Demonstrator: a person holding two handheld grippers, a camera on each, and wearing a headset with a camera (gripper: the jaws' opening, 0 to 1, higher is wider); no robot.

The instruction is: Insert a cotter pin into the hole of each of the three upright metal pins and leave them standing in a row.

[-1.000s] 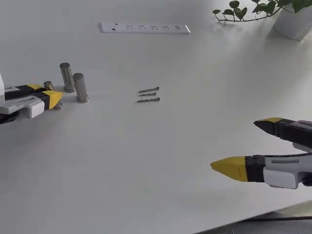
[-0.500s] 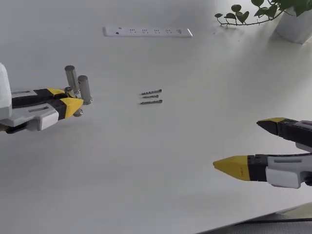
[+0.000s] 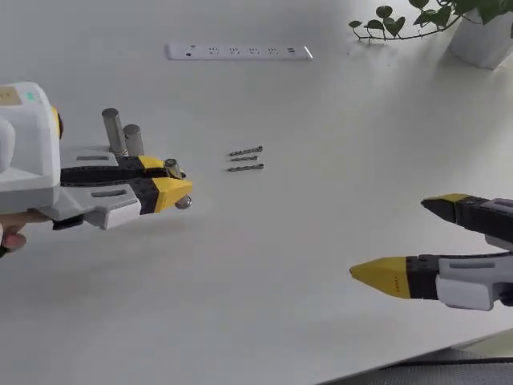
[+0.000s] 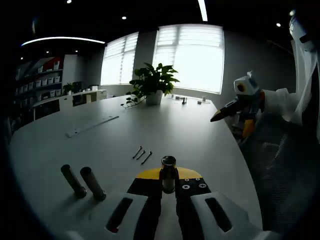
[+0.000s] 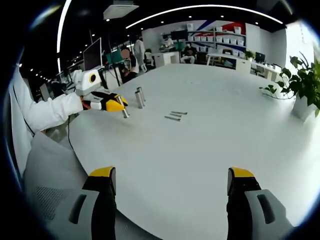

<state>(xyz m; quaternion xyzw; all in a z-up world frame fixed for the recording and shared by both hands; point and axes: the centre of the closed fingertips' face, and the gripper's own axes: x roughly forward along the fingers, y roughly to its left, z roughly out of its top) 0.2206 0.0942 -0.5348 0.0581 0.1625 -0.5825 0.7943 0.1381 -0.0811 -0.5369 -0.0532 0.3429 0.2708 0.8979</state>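
Note:
My left gripper (image 3: pixel 178 180) is shut on one metal pin (image 3: pixel 173 169), which it holds upright just above the white table, to the right of the other two. In the left gripper view that pin (image 4: pixel 168 167) stands between the closed jaws. The other two metal pins (image 3: pixel 113 128) (image 3: pixel 133 139) stand upright side by side behind the gripper. Three cotter pins (image 3: pixel 245 159) lie flat together in the middle of the table. At the near right my right gripper (image 3: pixel 390 239) hovers open and holds nothing; from it the cotter pins (image 5: pixel 175 116) lie well ahead.
A white power strip (image 3: pixel 238 51) lies at the far edge. A potted trailing plant (image 3: pixel 437 16) stands at the back right. The table's front edge (image 3: pixel 417 361) runs just under the right gripper. A person's white sleeve (image 5: pixel 47 112) reaches behind the left gripper.
My left gripper has moved to the right, away from the two standing pins, carrying the third pin with it. The right gripper has stayed in place and open.

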